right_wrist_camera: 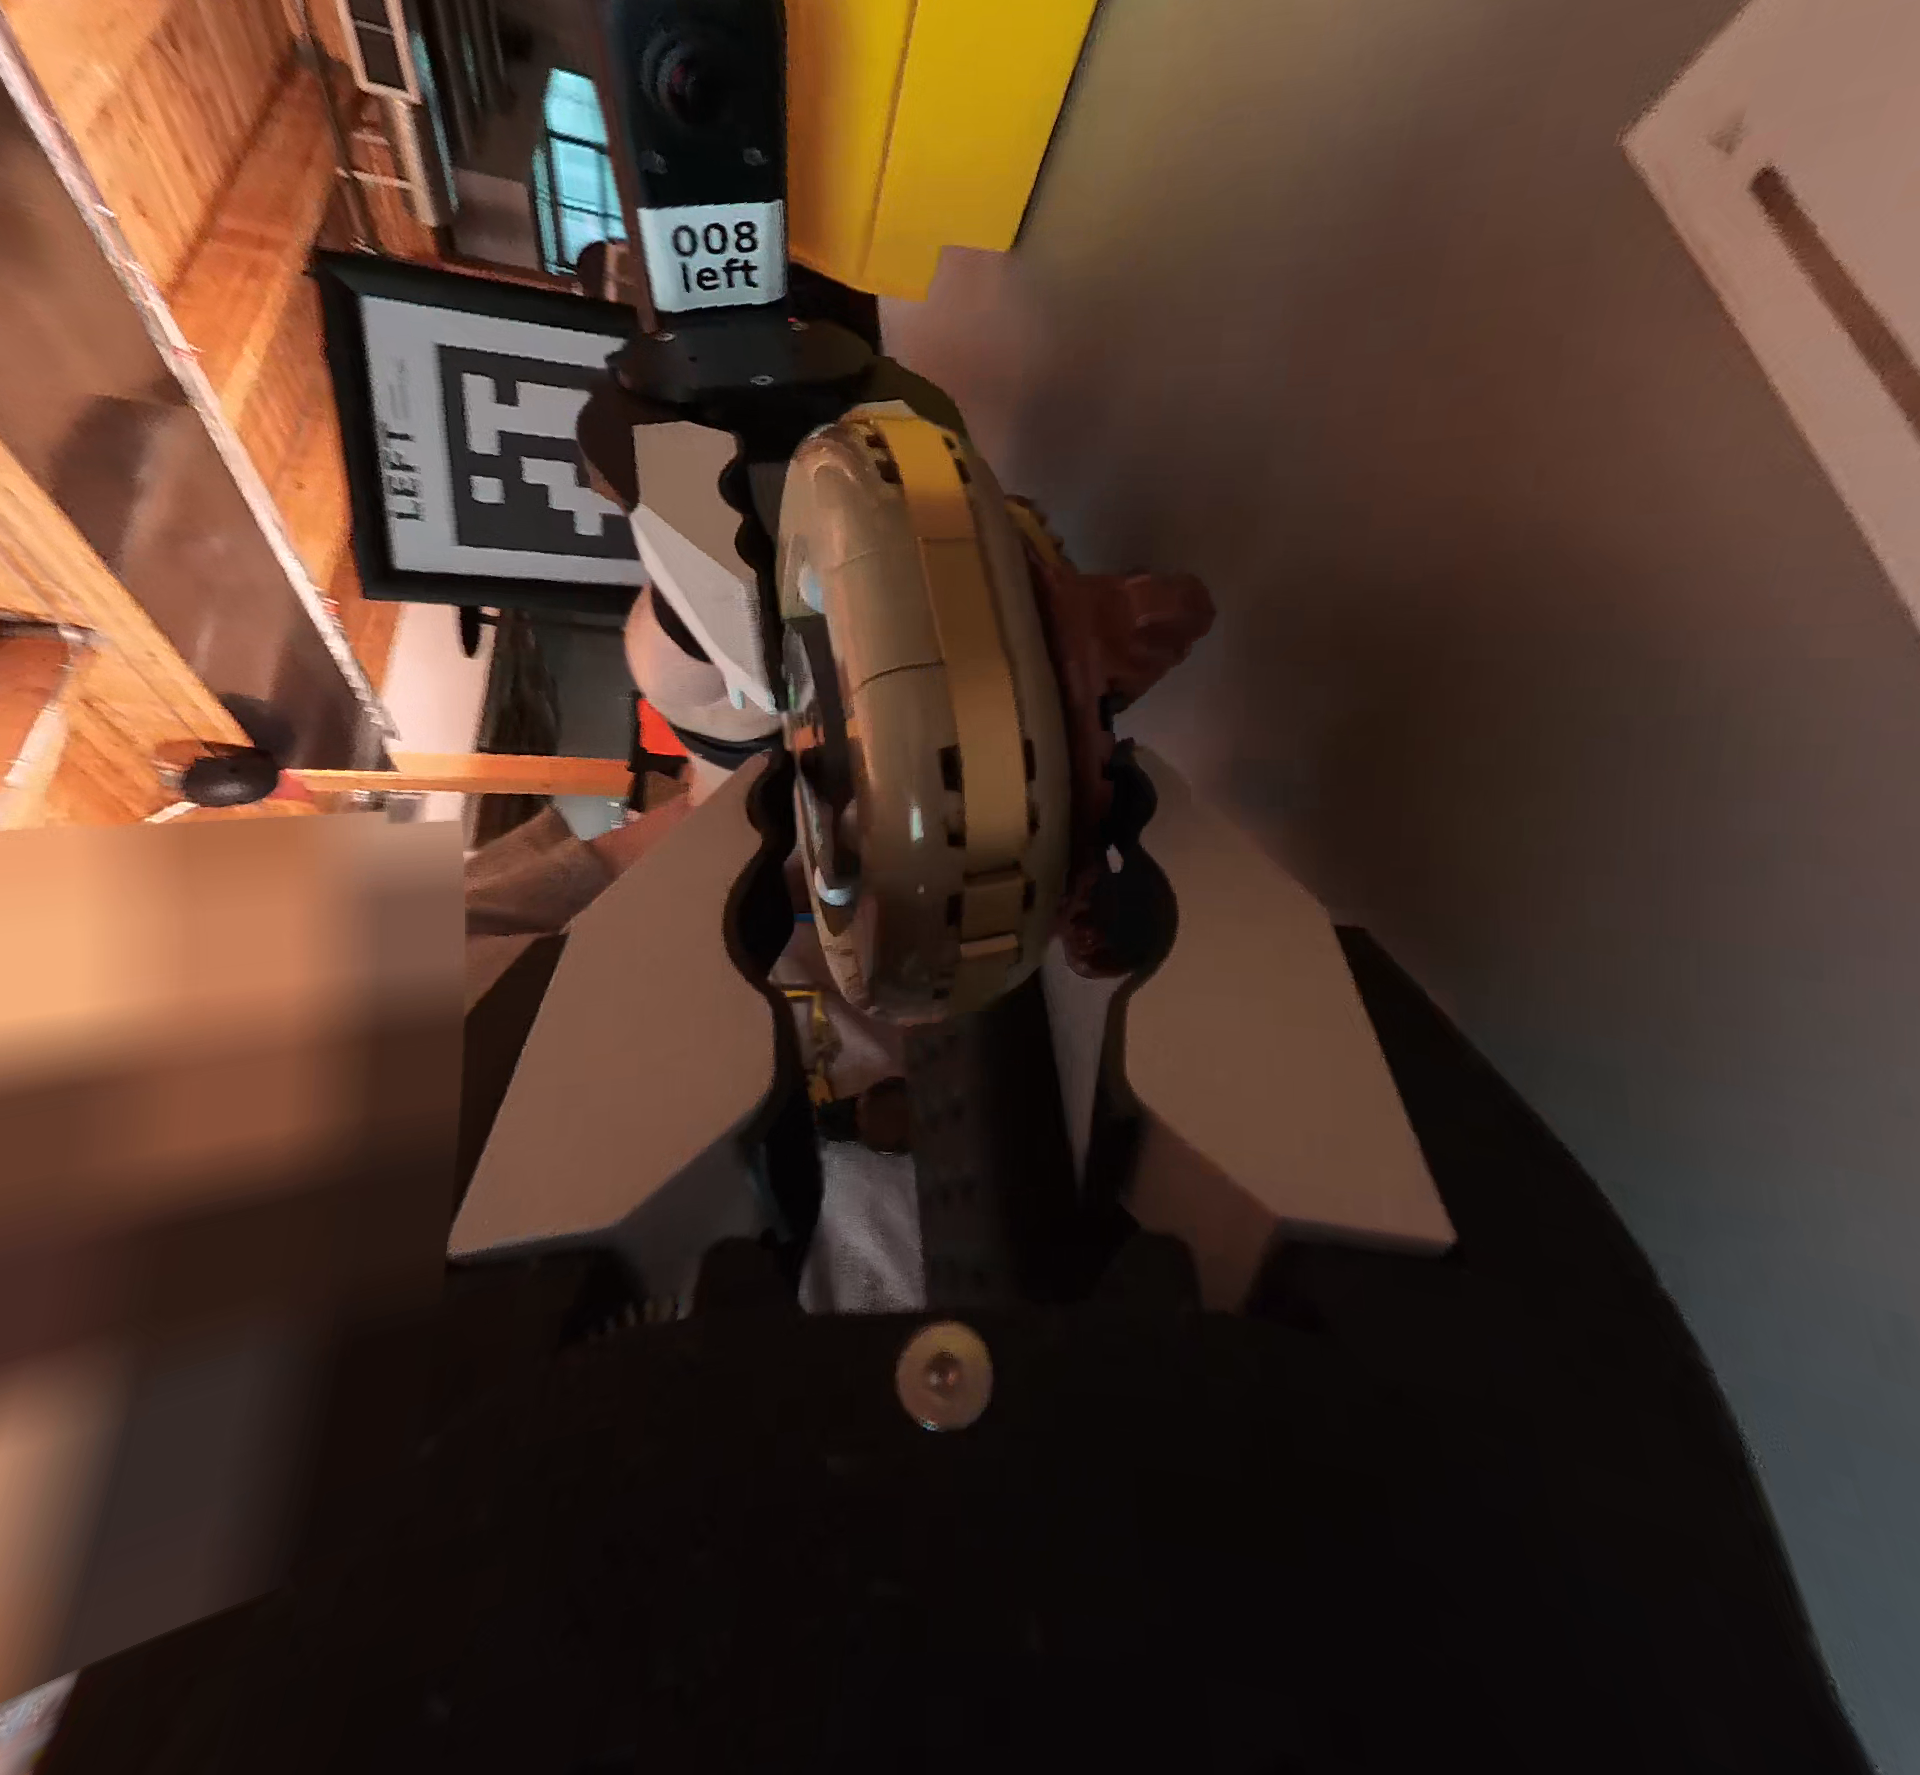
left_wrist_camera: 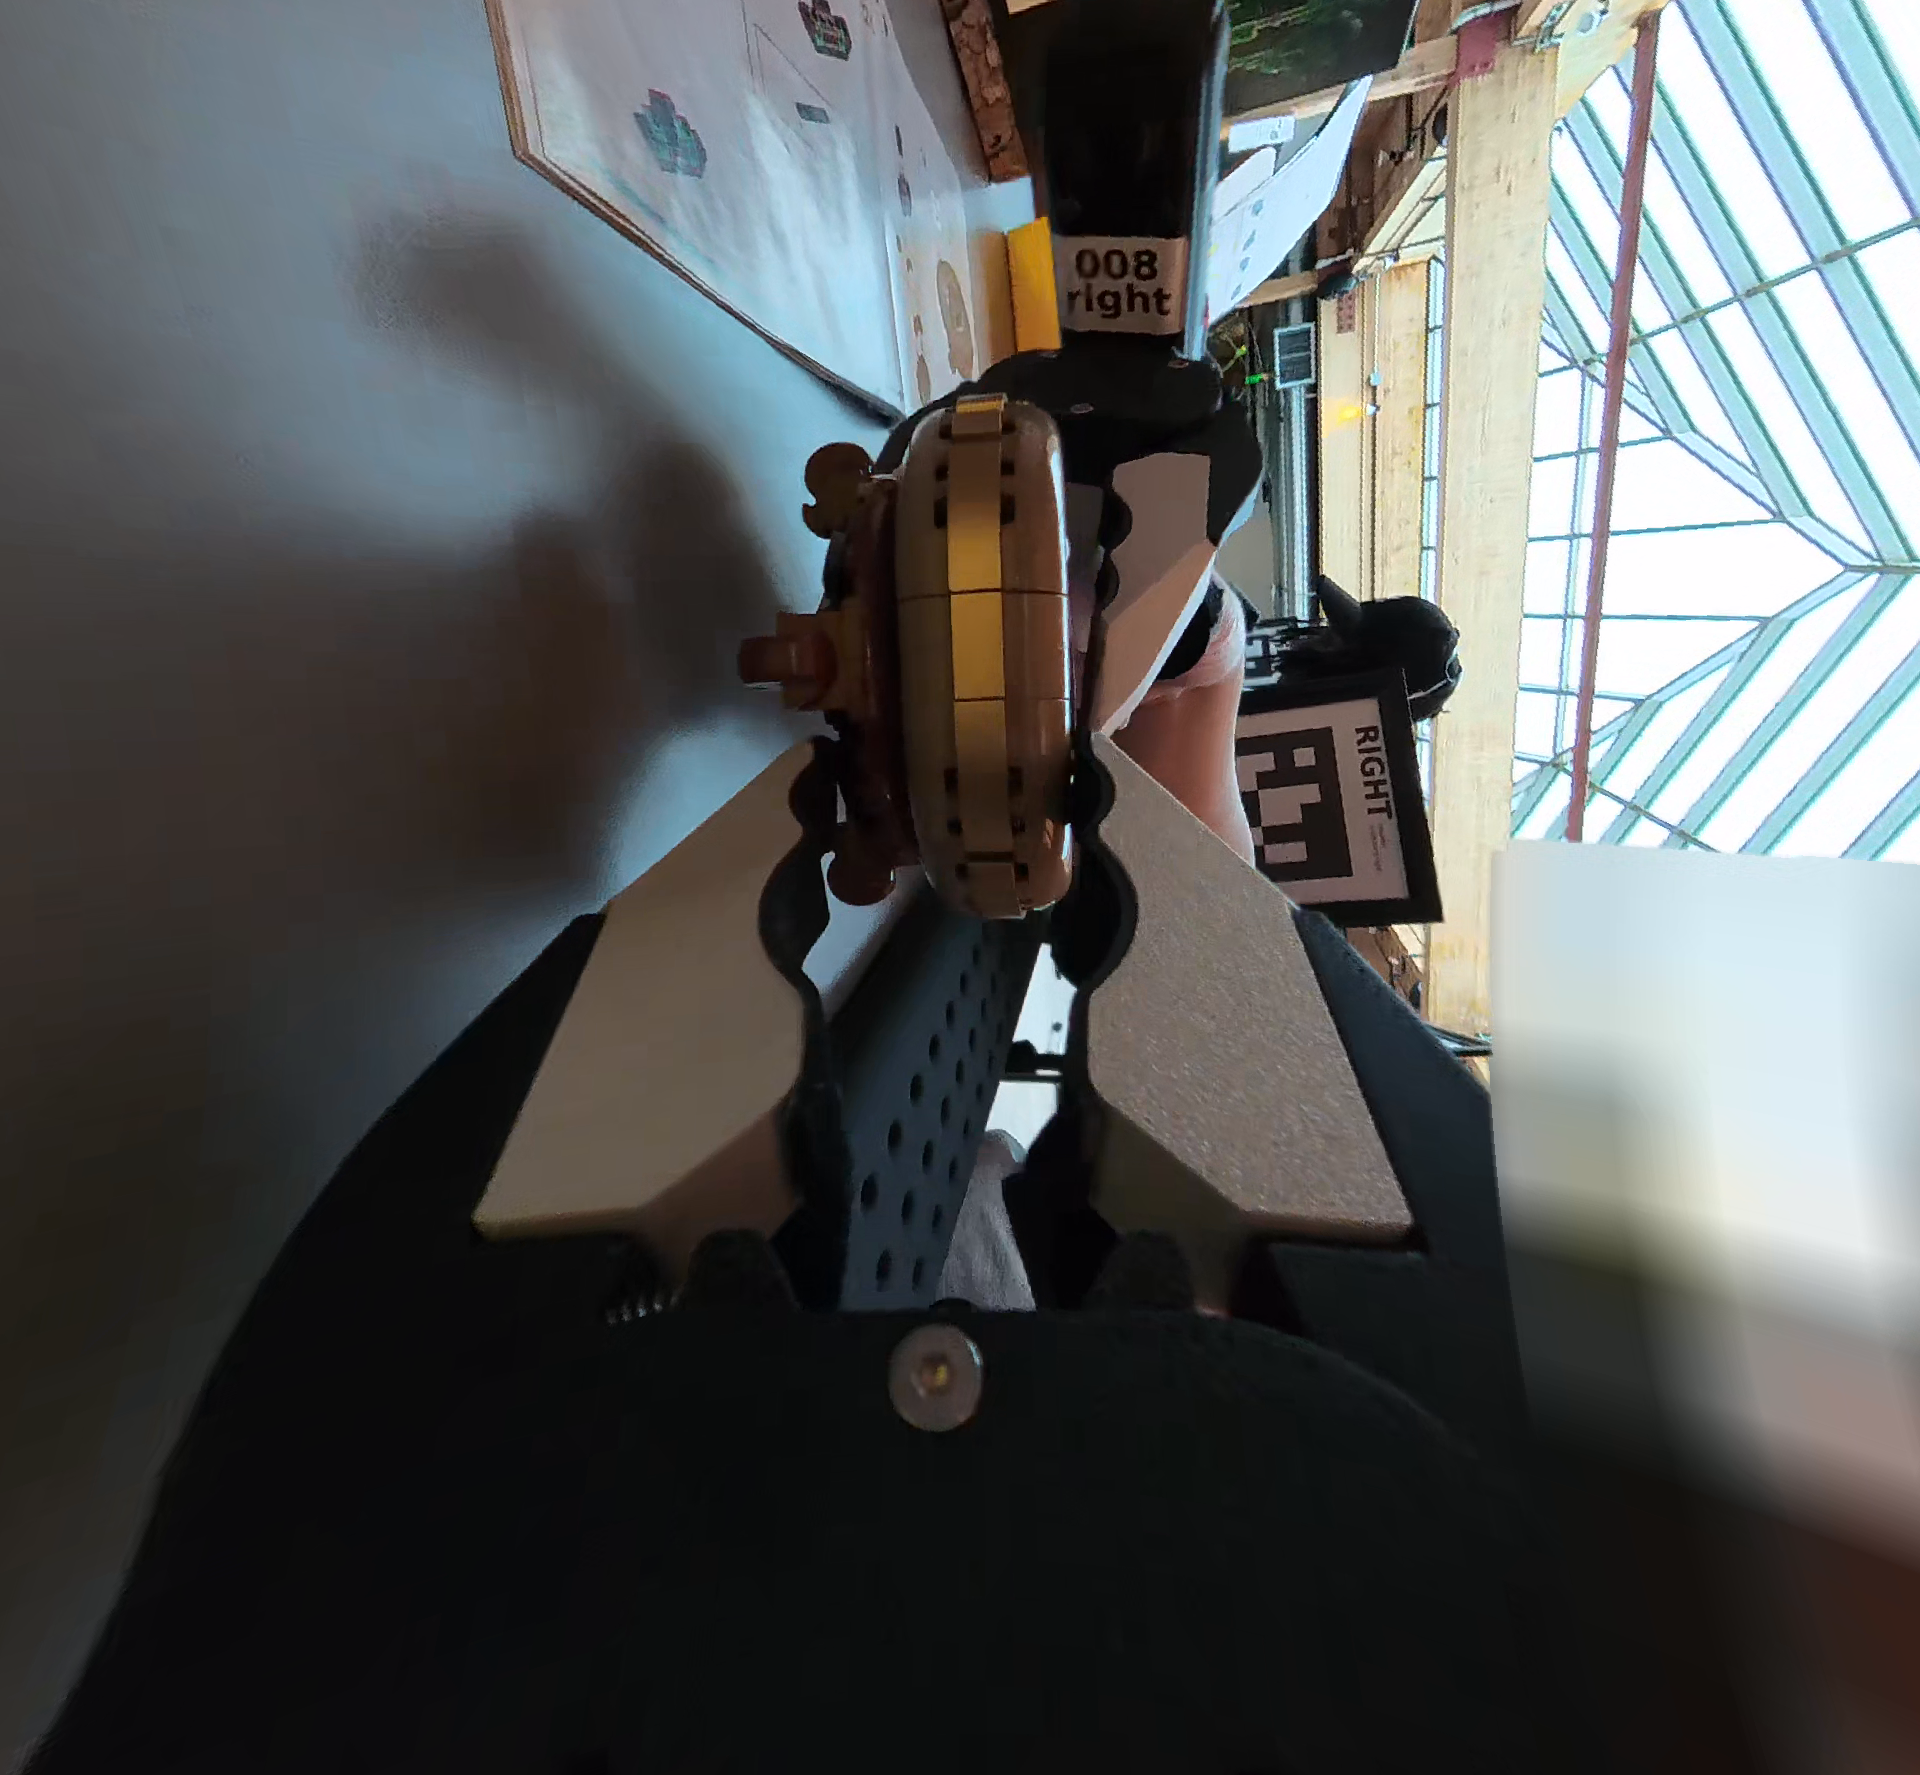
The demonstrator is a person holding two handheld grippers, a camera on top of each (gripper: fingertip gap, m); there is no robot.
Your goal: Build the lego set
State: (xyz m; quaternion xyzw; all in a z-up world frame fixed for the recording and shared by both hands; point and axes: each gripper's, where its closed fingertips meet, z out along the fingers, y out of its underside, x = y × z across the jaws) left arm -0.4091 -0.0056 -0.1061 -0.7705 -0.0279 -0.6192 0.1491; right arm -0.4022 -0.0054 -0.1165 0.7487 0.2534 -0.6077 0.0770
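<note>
A round tan and gold lego model [left_wrist_camera: 982,655] with dark brown pieces [left_wrist_camera: 831,676] on one face is held on edge in the air next to the grey table [left_wrist_camera: 260,478]. My left gripper [left_wrist_camera: 951,790] is shut on its near rim. My right gripper grips the opposite rim, and one of its fingers [left_wrist_camera: 1158,530] shows behind the model. In the right wrist view my right gripper [right_wrist_camera: 945,800] is shut on the same model [right_wrist_camera: 935,707], with one of the left gripper's fingers [right_wrist_camera: 696,562] on the far rim. The other far fingers are hidden by the model.
An open instruction booklet [left_wrist_camera: 675,63] lies on the table beyond the model. A yellow box [right_wrist_camera: 914,42] stands farther back. A dark perforated strip [left_wrist_camera: 925,1081] runs under my left gripper. A white sheet [right_wrist_camera: 1818,198] lies at the right edge of the right wrist view. My left and right fingertips are right by each other.
</note>
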